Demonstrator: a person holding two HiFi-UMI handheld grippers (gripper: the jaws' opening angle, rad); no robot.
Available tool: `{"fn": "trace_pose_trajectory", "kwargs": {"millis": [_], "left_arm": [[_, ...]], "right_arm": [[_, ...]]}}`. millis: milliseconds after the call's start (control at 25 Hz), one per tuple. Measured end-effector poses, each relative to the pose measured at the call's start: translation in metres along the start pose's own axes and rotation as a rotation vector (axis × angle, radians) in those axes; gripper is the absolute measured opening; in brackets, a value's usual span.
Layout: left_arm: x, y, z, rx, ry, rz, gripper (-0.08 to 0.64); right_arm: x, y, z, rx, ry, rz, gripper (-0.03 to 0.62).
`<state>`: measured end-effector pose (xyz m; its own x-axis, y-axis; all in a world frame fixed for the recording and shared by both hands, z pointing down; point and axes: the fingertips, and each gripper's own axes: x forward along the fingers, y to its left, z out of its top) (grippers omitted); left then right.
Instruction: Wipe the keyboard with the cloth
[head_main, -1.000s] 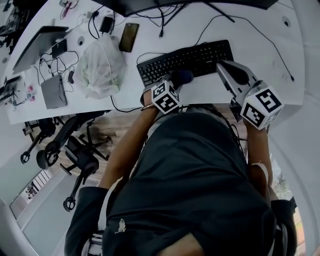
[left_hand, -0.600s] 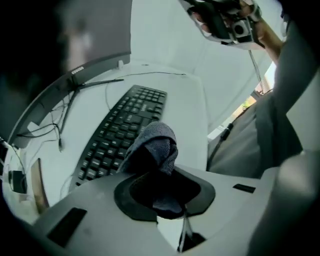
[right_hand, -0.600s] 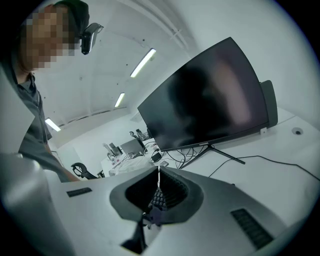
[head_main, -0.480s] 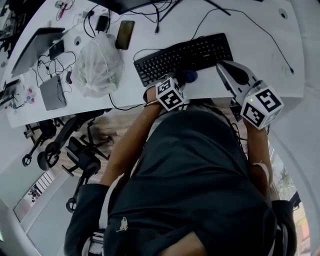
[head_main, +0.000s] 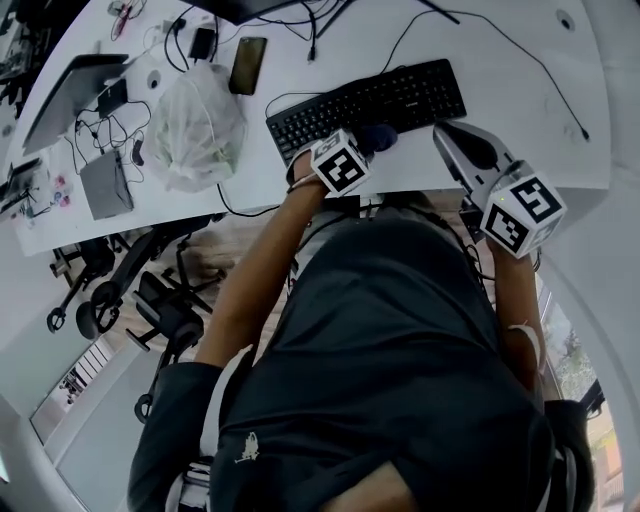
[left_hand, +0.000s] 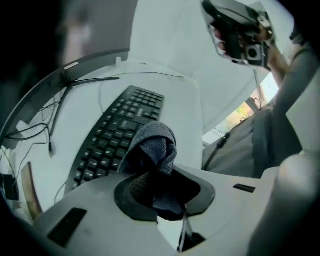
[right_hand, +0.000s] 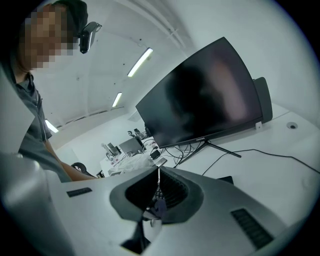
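A black keyboard (head_main: 365, 100) lies on the white desk (head_main: 560, 110), slanting up to the right. My left gripper (head_main: 372, 142) is shut on a dark blue-grey cloth (head_main: 380, 136), which sits bunched just off the keyboard's near edge, about mid-length. In the left gripper view the cloth (left_hand: 152, 147) bulges out of the jaws over the keyboard (left_hand: 112, 135). My right gripper (head_main: 447, 130) hovers by the keyboard's right end, shut and holding nothing. In its own view the right gripper (right_hand: 159, 189) points at a dark monitor (right_hand: 210, 95).
A crumpled clear plastic bag (head_main: 200, 125) lies left of the keyboard, with a phone (head_main: 246, 65) behind it. A laptop (head_main: 75, 95), a small device and cables crowd the far left. Office chairs (head_main: 140, 295) stand below the desk's near edge.
My left gripper with the cloth has shifted a little to the right along the keyboard's near edge. The right gripper has stayed in place.
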<state>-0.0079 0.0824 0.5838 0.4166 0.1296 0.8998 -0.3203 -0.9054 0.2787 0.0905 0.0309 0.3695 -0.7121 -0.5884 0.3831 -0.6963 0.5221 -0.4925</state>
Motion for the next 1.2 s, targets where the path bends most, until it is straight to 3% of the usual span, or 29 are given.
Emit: {"fn": "trace_pose_trajectory", "kwargs": {"millis": [40,120,240,320,400,520,680,760,880,1000,1080,1200], "left_arm": [[0.004,-0.013,-0.002,0.026,0.006,-0.016,0.057],[0.003,-0.008,0.004,0.050,-0.015,0.026,0.057],[-0.026,0.048,0.031,0.024,-0.114,0.184,0.058],[-0.038,0.078,0.037,0.010,-0.125,0.232,0.058],[-0.027,0.084,0.027,0.000,-0.077,0.188,0.058],[-0.005,0.051,0.011,0.010,-0.047,0.093,0.057],[0.006,-0.017,-0.004,0.119,-0.011,-0.051,0.057],[0.003,-0.006,0.009,0.145,-0.052,-0.024,0.058],[-0.014,0.052,0.050,0.155,-0.130,0.081,0.058],[-0.015,0.086,0.060,0.163,-0.090,0.116,0.058],[-0.004,0.071,0.046,0.150,-0.057,0.097,0.057],[0.009,0.016,0.018,0.114,-0.023,0.031,0.057]], "right_arm": [[0.000,-0.001,-0.002,0.004,0.004,0.000,0.011],[0.003,-0.003,-0.004,0.008,0.012,0.005,0.011],[0.009,-0.004,-0.005,0.006,0.024,0.003,0.011],[0.013,-0.002,-0.007,0.017,0.028,-0.007,0.011],[0.017,0.000,-0.010,0.031,0.034,-0.013,0.011],[0.023,0.004,-0.015,0.033,0.061,-0.024,0.011],[0.024,0.007,-0.004,0.042,0.050,-0.066,0.011],[0.025,0.011,0.006,0.028,0.043,-0.081,0.011],[0.024,0.015,0.017,0.007,0.031,-0.099,0.011],[0.019,0.009,0.017,0.021,0.032,-0.127,0.011],[0.015,0.003,0.015,0.034,0.040,-0.121,0.011],[0.013,-0.013,0.017,0.042,0.057,-0.079,0.011]]}}
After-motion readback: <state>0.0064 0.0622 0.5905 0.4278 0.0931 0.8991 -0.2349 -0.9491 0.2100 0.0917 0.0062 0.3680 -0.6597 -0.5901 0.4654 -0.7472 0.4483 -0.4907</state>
